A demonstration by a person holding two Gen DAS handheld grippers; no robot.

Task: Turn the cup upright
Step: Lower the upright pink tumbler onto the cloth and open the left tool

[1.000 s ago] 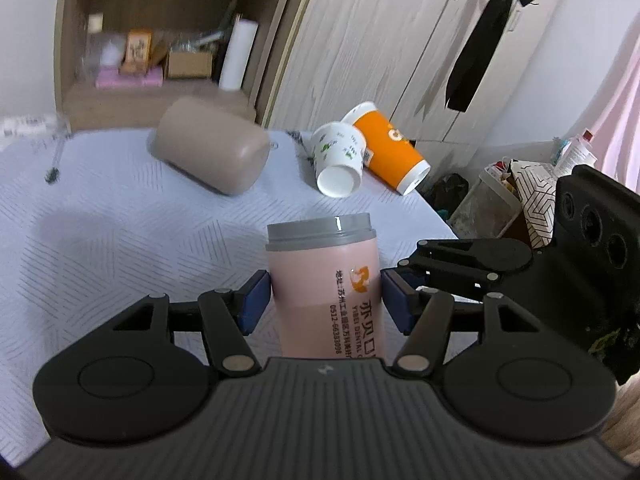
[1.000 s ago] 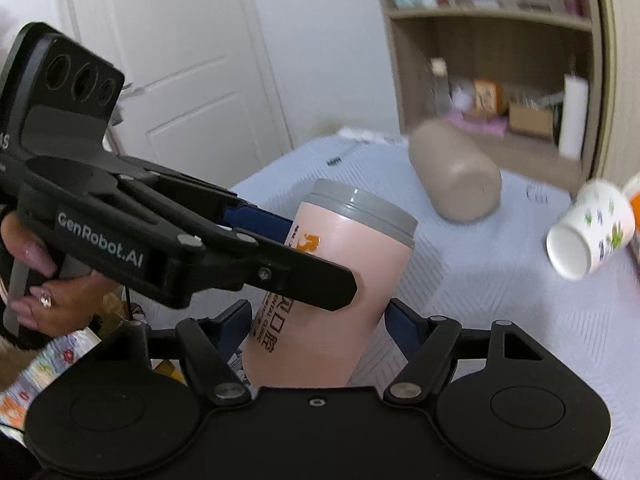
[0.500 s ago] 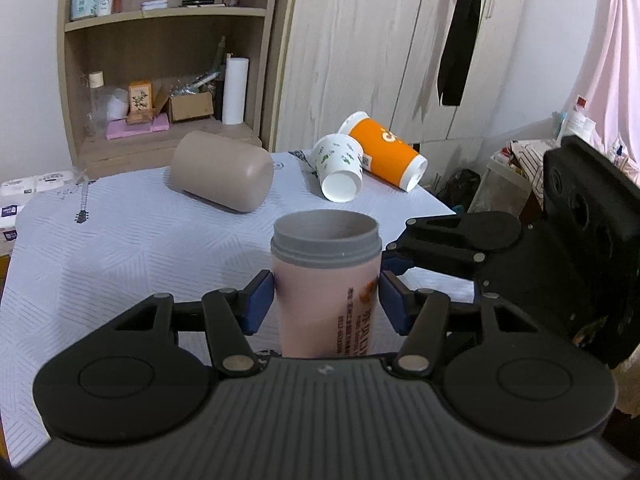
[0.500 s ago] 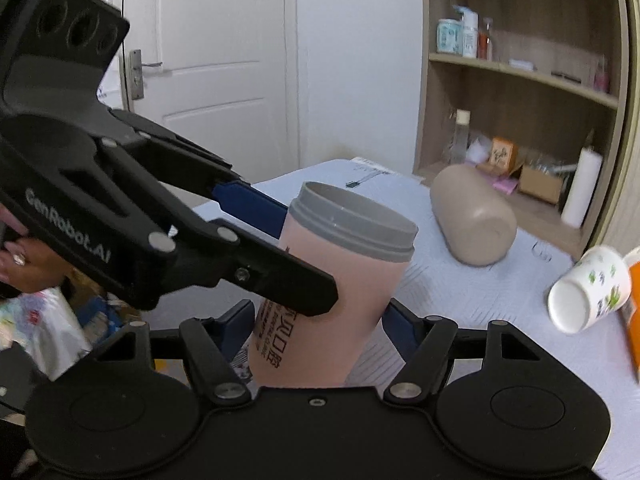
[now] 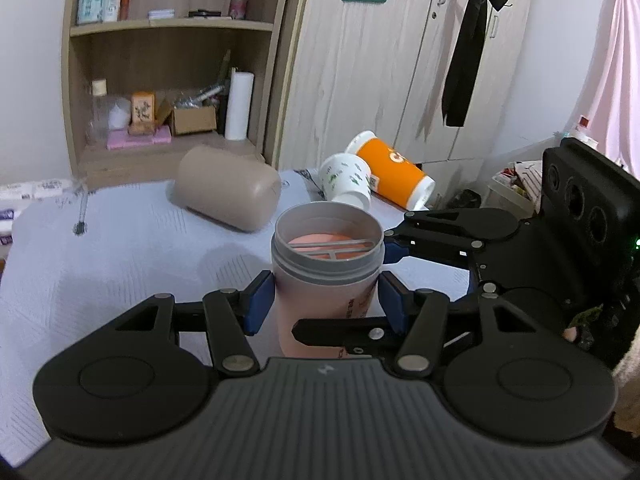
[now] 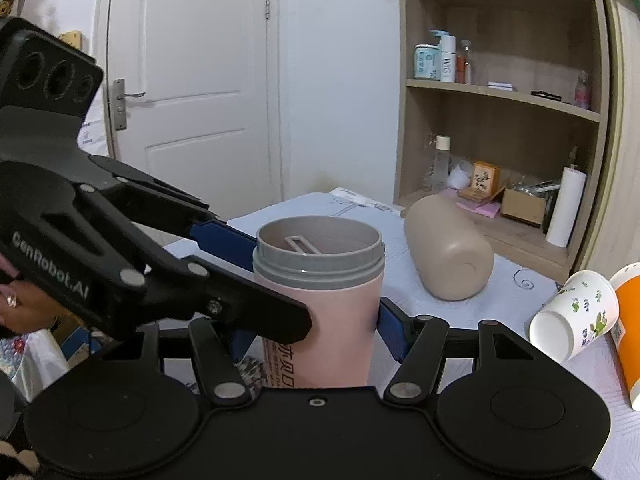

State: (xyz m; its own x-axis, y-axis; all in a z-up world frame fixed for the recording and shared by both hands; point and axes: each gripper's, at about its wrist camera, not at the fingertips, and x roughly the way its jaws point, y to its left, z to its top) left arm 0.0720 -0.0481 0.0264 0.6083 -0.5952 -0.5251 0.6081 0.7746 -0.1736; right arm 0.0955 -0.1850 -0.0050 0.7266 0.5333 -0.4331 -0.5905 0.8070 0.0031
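1. Since the earlier frames the pink cup (image 5: pixel 325 280) has come from tilted to upright, and its open grey mouth now faces up, with a strainer bar visible inside.
2. The left gripper (image 5: pixel 326 300) has its jaws closed onto the cup; the blue pads (image 5: pixel 259 300) press both sides of the pink body just under the grey rim.
3. The right gripper (image 6: pixel 312 332) also grips the cup (image 6: pixel 320 300); its jaws bracket the lower body from a crossing angle, pads (image 6: pixel 394 330) against the wall.
4. In the right wrist view the left gripper's (image 6: pixel 276 276) finger lies across the cup's front; in the left wrist view the right gripper's (image 5: pixel 376 292) fingers reach in from the right.
5. The cup stands at the near edge of the desk (image 5: pixel 120 248), which wears a pale patterned cloth; whether its base rests on it cannot be seen.
6. Farther back a tan bottle (image 5: pixel 228 192) lies on its side.
7. Beyond, a white printed cup (image 5: pixel 346 182) and an orange cup (image 5: pixel 390 174) lie tipped over, touching.
8. A wooden shelf (image 5: pixel 168 28) stands behind.
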